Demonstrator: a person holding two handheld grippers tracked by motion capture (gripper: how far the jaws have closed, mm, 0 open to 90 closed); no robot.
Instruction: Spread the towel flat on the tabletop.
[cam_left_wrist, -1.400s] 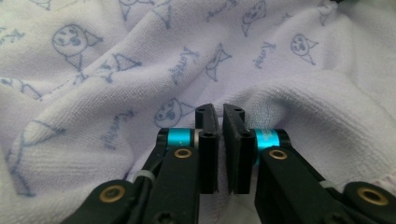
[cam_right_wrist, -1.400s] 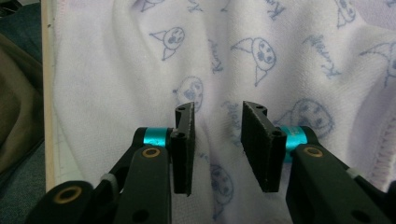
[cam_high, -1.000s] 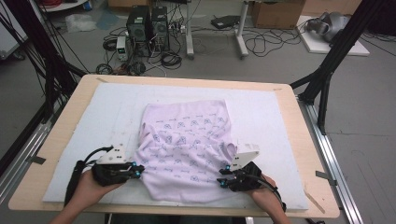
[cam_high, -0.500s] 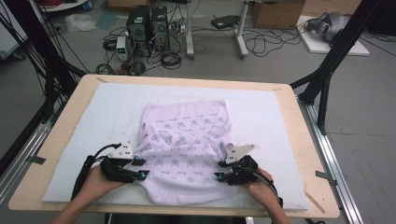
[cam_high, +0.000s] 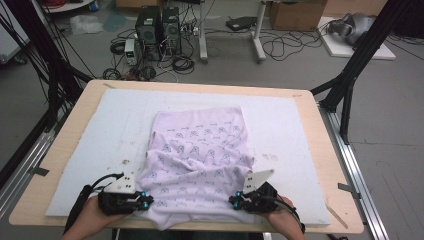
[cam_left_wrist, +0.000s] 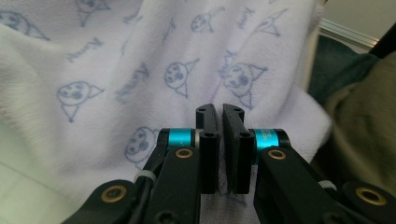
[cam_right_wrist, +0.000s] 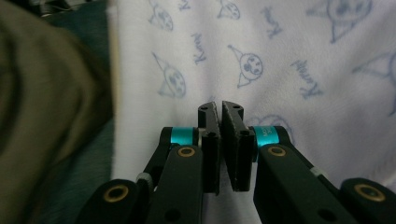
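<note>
A pale lilac cloth (cam_high: 200, 155) printed with small blue cartoon faces lies rumpled on the white mat (cam_high: 100, 130), and its near hem reaches the table's front edge. My left gripper (cam_high: 148, 201) is shut on the cloth's near left corner. My right gripper (cam_high: 233, 201) is shut on the near right corner. In the left gripper view the jaws (cam_left_wrist: 220, 112) stand pressed together over the cloth (cam_left_wrist: 140, 60). The right gripper view shows the same, with the jaws (cam_right_wrist: 219, 108) closed against the printed cloth (cam_right_wrist: 280, 56).
The mat covers most of a wooden table (cam_high: 325, 150). Black frame poles (cam_high: 350, 75) stand at the table's right and left sides. Computers (cam_high: 157, 25) and cables lie on the floor beyond the far edge. The person's dark clothing (cam_right_wrist: 46, 102) is close behind the near edge.
Both grippers have drawn back toward the near edge of the table. The cloth's near hem came with them and bunched up more in the middle.
</note>
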